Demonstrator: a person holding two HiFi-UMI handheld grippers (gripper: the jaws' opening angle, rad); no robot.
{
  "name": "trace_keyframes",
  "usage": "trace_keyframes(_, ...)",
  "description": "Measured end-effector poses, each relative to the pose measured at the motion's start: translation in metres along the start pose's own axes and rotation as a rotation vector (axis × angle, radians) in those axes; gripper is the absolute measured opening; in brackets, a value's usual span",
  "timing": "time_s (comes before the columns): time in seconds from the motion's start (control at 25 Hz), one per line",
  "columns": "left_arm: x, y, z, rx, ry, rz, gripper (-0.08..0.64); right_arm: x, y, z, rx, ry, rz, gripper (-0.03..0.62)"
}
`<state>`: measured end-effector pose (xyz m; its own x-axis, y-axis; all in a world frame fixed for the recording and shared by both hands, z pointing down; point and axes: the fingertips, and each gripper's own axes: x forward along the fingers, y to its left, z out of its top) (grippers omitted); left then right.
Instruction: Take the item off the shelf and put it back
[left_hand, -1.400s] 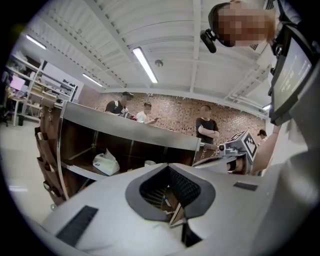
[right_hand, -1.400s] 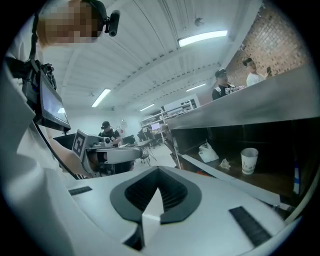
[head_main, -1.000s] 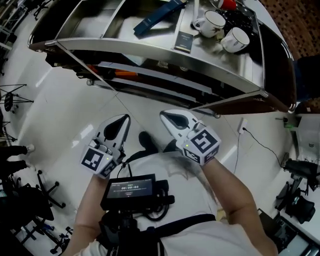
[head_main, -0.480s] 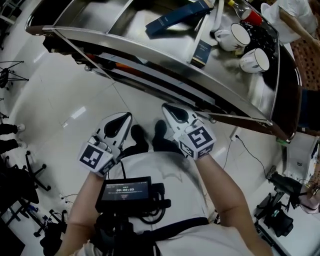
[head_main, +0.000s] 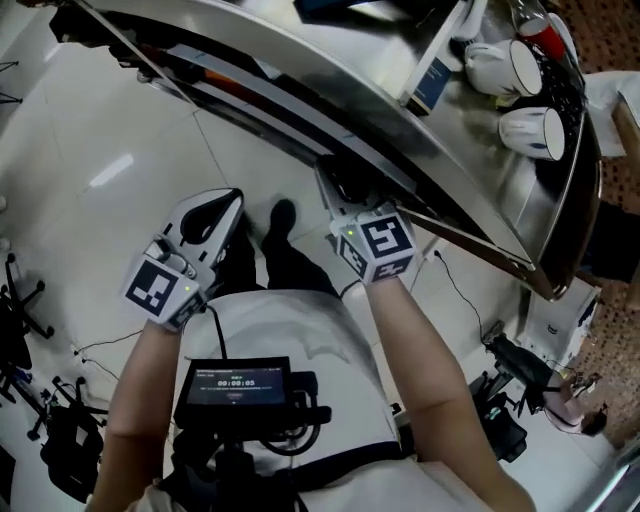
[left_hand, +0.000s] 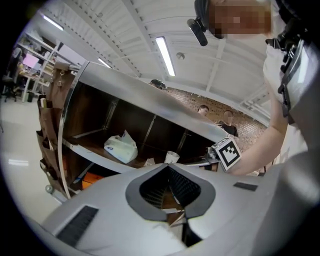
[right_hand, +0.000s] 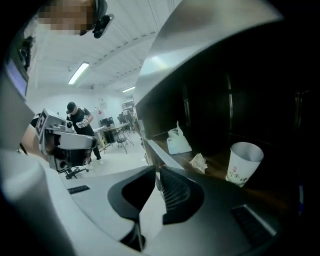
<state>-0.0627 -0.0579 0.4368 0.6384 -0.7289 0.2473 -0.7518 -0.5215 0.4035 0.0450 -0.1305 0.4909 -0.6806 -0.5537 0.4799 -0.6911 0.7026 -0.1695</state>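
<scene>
A white paper cup (right_hand: 244, 163) with a small print stands on a dark lower shelf board (right_hand: 220, 165) in the right gripper view. It also shows small in the left gripper view as the cup (left_hand: 171, 156). My right gripper (right_hand: 154, 170) points toward that shelf from its left. Its jaws are opening to a narrow slit with nothing between them. In the head view the right gripper (head_main: 340, 190) reaches under the steel shelf's front rim (head_main: 430, 205). My left gripper (head_main: 230, 197) hangs back over the floor, its tips together and empty, also seen as the left gripper (left_hand: 168, 166).
A white plastic bag (right_hand: 178, 141) and crumpled paper (right_hand: 199, 161) lie on the same board left of the cup. On the shelf top stand two white mugs (head_main: 505, 66) and a dark box (head_main: 433, 84). Cables and stands (head_main: 505, 385) crowd the floor to the right.
The person has stepped toward the shelf. The right gripper has moved forward under the shelf's front rim, and the left gripper has drifted left.
</scene>
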Motion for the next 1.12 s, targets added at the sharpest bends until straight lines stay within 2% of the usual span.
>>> trace_keyframes(0.12, 0.001, 0.006, -0.012, -0.004, -0.008, 0.012, 0.008, 0.016, -0.019, -0.005, -0.019, 0.018, -0.046, 0.069)
trace_keyframes(0.24, 0.003, 0.002, -0.020, -0.044, -0.003, 0.024, 0.008, 0.030, -0.042, -0.009, -0.037, 0.047, -0.101, 0.110)
trace_keyframes(0.4, 0.005, 0.007, -0.026, -0.056, -0.014, 0.037, 0.008, 0.053, -0.074, -0.010, -0.055, 0.056, -0.183, 0.129)
trace_keyframes(0.6, -0.004, 0.019, -0.041, -0.031, -0.022, 0.066, 0.008, 0.074, -0.095, -0.008, -0.074, 0.068, -0.233, 0.129)
trace_keyframes(0.8, 0.000, 0.009, -0.044, -0.083, -0.010, 0.058, 0.008, 0.084, -0.105, -0.010, -0.083, 0.085, -0.256, 0.129)
trace_keyframes(1.0, -0.001, 0.008, -0.045, -0.089, -0.010, 0.060, 0.008, 0.096, -0.108, -0.010, -0.089, 0.103, -0.265, 0.126)
trace_keyframes(1.12, -0.003, 0.008, -0.045, -0.089, -0.010, 0.065, 0.008, 0.099, -0.110, -0.012, -0.095, 0.119, -0.266, 0.072)
